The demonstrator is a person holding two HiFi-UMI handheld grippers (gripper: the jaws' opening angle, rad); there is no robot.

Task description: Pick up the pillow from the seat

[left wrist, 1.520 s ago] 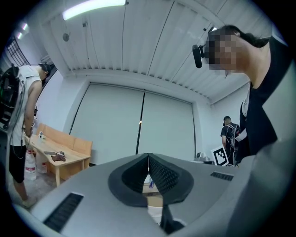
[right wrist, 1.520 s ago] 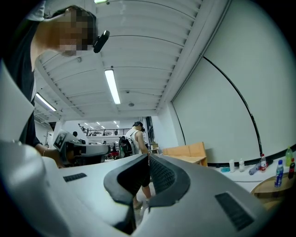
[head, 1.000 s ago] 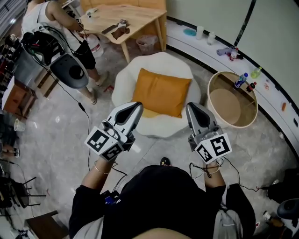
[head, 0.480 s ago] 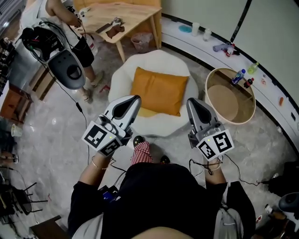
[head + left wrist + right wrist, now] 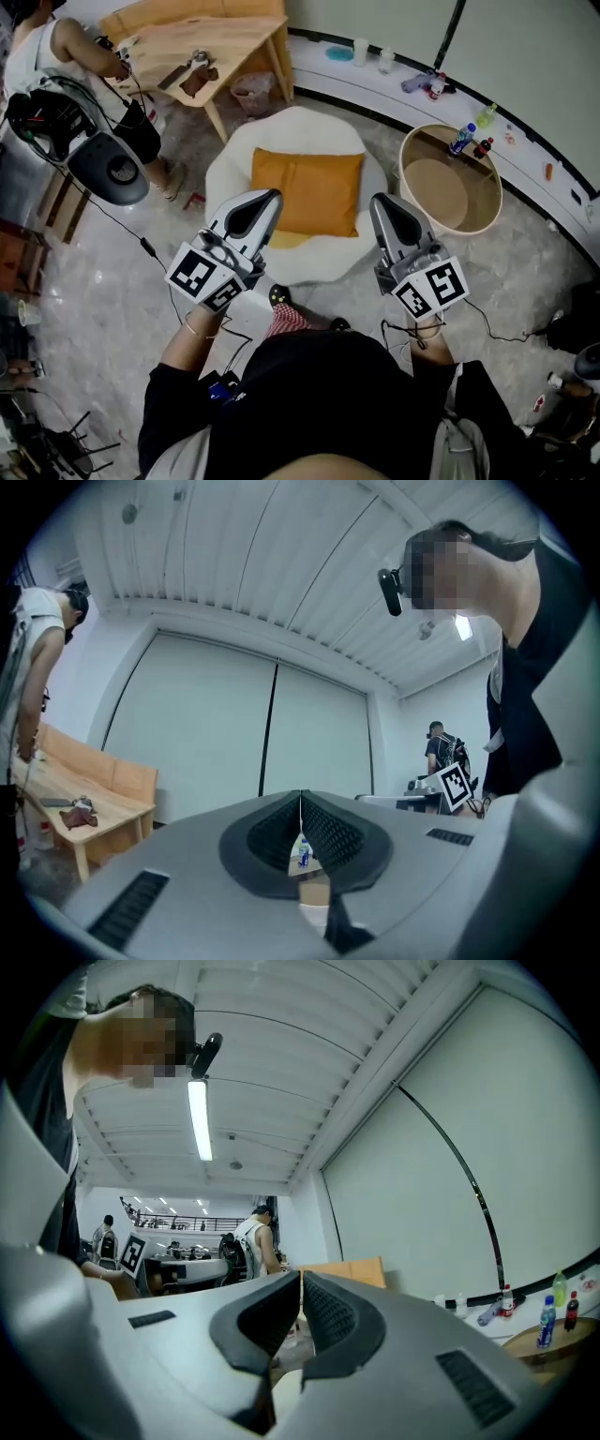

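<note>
An orange pillow (image 5: 307, 191) lies flat on a round white seat (image 5: 234, 169) in the head view, just ahead of both grippers. My left gripper (image 5: 272, 194) hovers at the pillow's near left edge, jaws shut and empty. My right gripper (image 5: 375, 200) hangs just right of the pillow's near right corner, also shut with nothing in it. In the left gripper view the left gripper (image 5: 301, 797) points level toward a wall, its pads pressed together. The right gripper (image 5: 300, 1277) in its own view likewise shows closed pads. The pillow is hidden in both gripper views.
A round wooden tub (image 5: 450, 187) stands right of the seat, with bottles (image 5: 460, 139) on its rim. A wooden table (image 5: 192, 52) stands behind, and a person (image 5: 56, 56) leans over it. A curved white ledge (image 5: 525, 141) runs along the wall. Cables trail on the floor.
The view has shifted so the seat and pillow sit closer under both grippers. A foot in a patterned trouser leg has stepped forward beneath me. Both grippers stay shut.
</note>
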